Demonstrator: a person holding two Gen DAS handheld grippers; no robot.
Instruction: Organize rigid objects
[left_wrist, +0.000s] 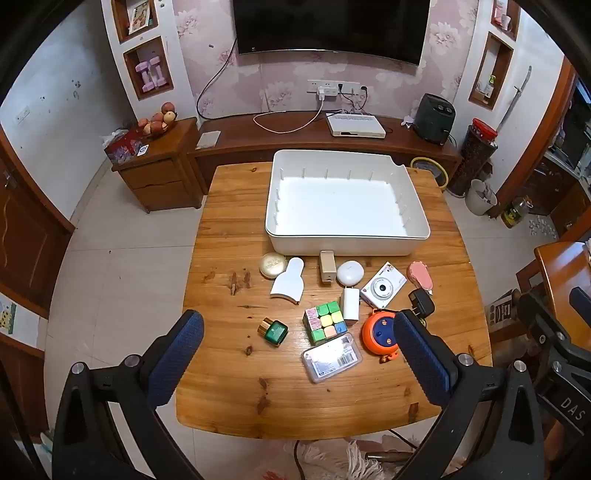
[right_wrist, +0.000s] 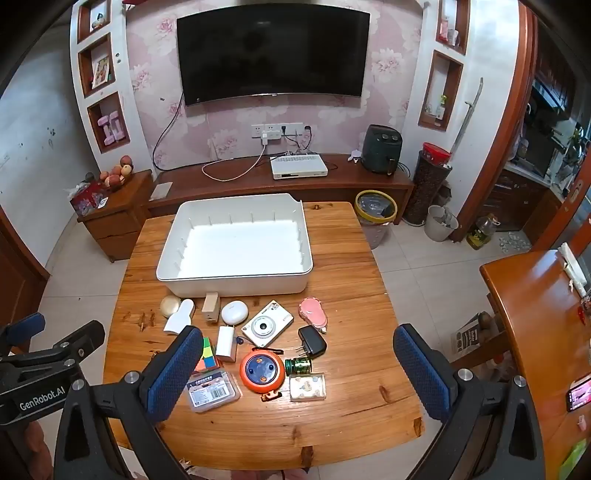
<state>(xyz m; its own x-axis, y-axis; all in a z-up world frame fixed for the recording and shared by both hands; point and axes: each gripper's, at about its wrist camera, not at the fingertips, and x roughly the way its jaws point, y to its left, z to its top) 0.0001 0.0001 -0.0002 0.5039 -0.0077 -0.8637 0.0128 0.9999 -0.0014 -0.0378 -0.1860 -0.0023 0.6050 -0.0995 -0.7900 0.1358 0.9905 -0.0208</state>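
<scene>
Above the table (left_wrist: 229, 373), both tools, left tool (left_wrist: 297, 343) and right tool (right_wrist: 293, 363), hang wide open and empty. Small items lie scattered before the empty white bin (left_wrist: 345, 242). Nothing is sorted; next likely calls for lowering onto the orange reel (right_wrist: 262, 371).

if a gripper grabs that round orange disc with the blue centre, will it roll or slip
The round orange disc with the blue centre lies flat on the wooden table, so it probably won't roll. Its curved, glossy-looking rim may slip between pads. It looks like rigid plastic, likely light.
</scene>
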